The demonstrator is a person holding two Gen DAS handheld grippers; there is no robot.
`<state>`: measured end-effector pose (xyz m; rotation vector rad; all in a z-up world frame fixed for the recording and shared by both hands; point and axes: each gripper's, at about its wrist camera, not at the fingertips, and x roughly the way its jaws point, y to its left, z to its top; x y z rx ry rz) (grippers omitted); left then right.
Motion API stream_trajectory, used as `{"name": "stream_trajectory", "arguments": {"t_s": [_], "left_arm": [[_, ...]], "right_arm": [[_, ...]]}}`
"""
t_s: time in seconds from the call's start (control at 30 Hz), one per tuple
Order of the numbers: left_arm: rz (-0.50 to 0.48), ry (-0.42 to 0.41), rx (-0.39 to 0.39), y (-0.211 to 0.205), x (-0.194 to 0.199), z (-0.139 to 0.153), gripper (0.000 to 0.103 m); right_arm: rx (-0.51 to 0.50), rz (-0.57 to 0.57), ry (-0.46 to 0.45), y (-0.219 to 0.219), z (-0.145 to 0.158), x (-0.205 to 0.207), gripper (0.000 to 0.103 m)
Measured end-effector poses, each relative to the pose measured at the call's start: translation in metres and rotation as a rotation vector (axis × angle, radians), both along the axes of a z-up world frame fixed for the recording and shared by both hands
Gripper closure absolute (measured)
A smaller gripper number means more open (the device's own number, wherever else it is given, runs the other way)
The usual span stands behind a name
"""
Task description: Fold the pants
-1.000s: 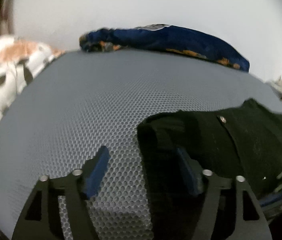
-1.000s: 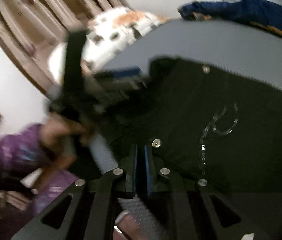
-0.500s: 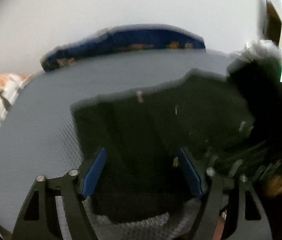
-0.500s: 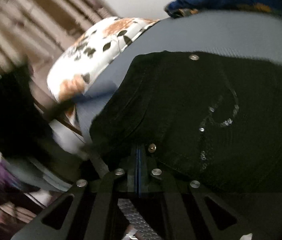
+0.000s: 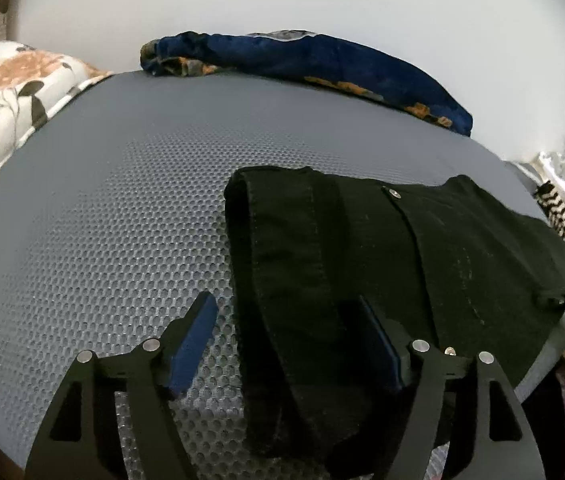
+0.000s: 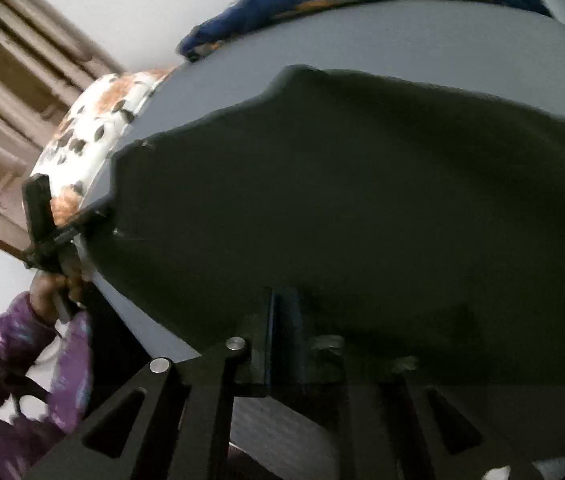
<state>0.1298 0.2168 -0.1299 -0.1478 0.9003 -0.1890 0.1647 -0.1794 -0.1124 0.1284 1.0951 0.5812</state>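
Black pants being folded on the grey desk with two hand-held grippers

The left hand-held gripper [image 5: 286,344] is hovering with its jaws apart, having just been widening a little, straddling the folded edge of the black pants [image 5: 362,248] without pressing on it, while the pants are lying ahead and to its right on the desk [image 5: 102,220]. The right hand-held gripper [image 6: 282,336] is sitting with its jaws together, seemingly pinching the near hem of the pants, which are spreading ahead of it. Judging from this, the thin pinch may be slipping, letting the fold sag; the left pads could also be snagging the doubled edge.
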Motion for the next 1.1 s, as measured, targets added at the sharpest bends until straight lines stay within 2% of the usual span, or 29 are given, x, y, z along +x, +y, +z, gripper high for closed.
{"name": "stream_trajectory", "arguments": {"t_s": [0.03, 0.13, 0.2, 0.23, 0.3, 0.4, 0.47, 0.53, 0.67, 0.73, 0.77, 0.8, 0.83, 0.93, 1.03, 1.07, 1.1], "left_arm": [[0.003, -0.004, 0.029, -0.003, 0.0, 0.002, 0.029], [0.05, -0.045, 0.123, -0.006, -0.007, 0.02, 0.029], [0.113, -0.116, 0.182, -0.011, -0.017, 0.045, 0.029], [0.141, -0.152, 0.208, -0.014, -0.022, 0.057, 0.028], [0.135, -0.197, 0.194, -0.024, -0.029, 0.076, 0.022], [0.045, -0.233, 0.133, -0.056, -0.037, 0.093, 0.02], [-0.057, -0.231, 0.115, -0.091, -0.037, 0.095, 0.02], [-0.16, -0.215, 0.122, -0.136, -0.034, 0.092, 0.02], [-0.35, -0.197, 0.209, -0.224, -0.031, 0.071, 0.02], [-0.431, -0.167, 0.328, -0.259, -0.03, 0.042, 0.02], [-0.453, -0.122, 0.368, -0.269, -0.028, 0.029, 0.023], [-0.46, -0.099, 0.377, -0.271, -0.026, 0.024, 0.025], [-0.444, -0.126, 0.336, -0.268, -0.027, 0.028, 0.025], [-0.414, -0.141, 0.264, -0.261, -0.027, 0.045, 0.025], [-0.406, -0.178, 0.236, -0.262, -0.028, 0.059, 0.025], [-0.41, -0.186, 0.248, -0.266, -0.03, 0.058, 0.025], [-0.414, -0.188, 0.268, -0.27, -0.03, 0.057, 0.025]], "right_arm": [[0.03, -0.028, -0.007, -0.014, 0.007, -0.005, 0.092], [0.253, -0.127, -0.105, -0.074, 0.051, -0.029, 0.088], [0.288, -0.217, -0.165, -0.116, 0.071, -0.047, 0.056], [0.306, -0.292, -0.2, -0.148, 0.078, -0.062, 0.052], [0.352, -0.439, -0.201, -0.212, 0.076, -0.089, 0.052], [0.422, -0.637, -0.148, -0.281, 0.056, -0.125, 0.052], [0.473, -0.72, -0.142, -0.308, 0.041, -0.149, 0.052], [0.478, -0.747, -0.136, -0.312, 0.029, -0.162, 0.052], [0.563, -0.754, -0.145, -0.318, 0.014, -0.164, 0.052], [0.619, -0.782, -0.162, -0.322, 0.011, -0.164, 0.052], [0.643, -0.804, -0.169, -0.33, 0.009, -0.165, 0.052], [0.662, -0.821, -0.169, -0.338, 0.007, -0.165, 0.052], [0.685, -0.838, -0.167, -0.345, 0.006, -0.165, 0.052], [0.703, -0.869, -0.194, -0.367, 0.008, -0.171, 0.052], [0.714, -0.879, -0.254, -0.375, 0.02, -0.173, 0.052], [0.718, -0.888, -0.263, -0.377, 0.023, -0.17, 0.055], [0.725, -0.899, -0.263, -0.38, 0.023, -0.168, 0.063]]}}
